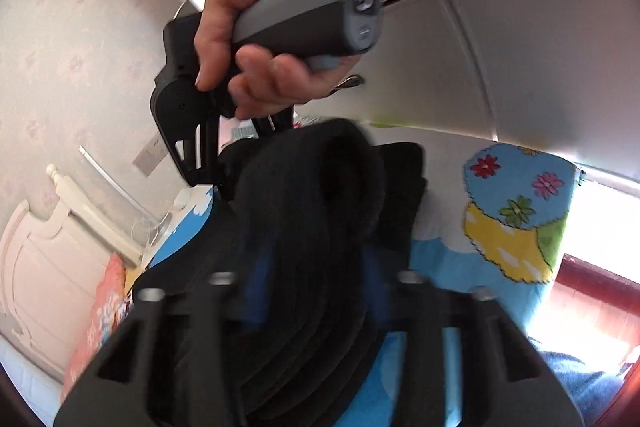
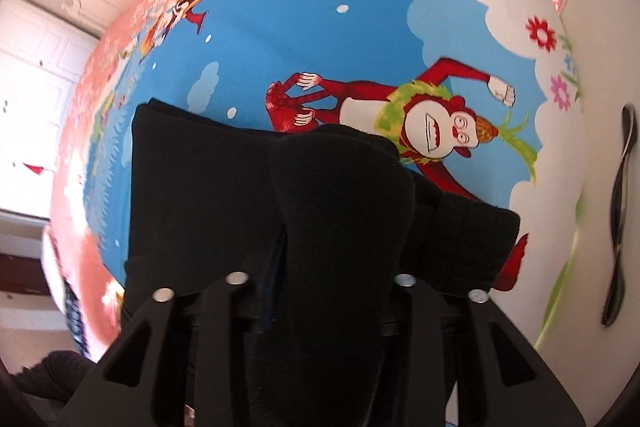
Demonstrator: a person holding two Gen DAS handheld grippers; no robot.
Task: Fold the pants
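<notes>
Black pants [image 1: 312, 195] lie bunched on a bed whose blue cartoon sheet [image 1: 440, 259] shows on either side. A thick fold of them runs straight up between the jaws of my left gripper [image 1: 316, 307], which is shut on the cloth; its fingertips are hidden under it. Beyond, a hand holds my right gripper [image 1: 208, 171] pointing down onto the far edge of the pants. In the right wrist view the pants [image 2: 200, 187] are stacked in layers on the sheet [image 2: 320, 27], and my right gripper [image 2: 328, 287] is shut on a raised fold.
A white headboard [image 1: 36, 267] and an orange pillow [image 1: 104, 307] lie at the bed's left end. A white wardrobe [image 1: 520, 67] stands behind the bed, its dark door handle [image 2: 620, 207] close to the mattress edge. A bright window [image 1: 600, 219] is at right.
</notes>
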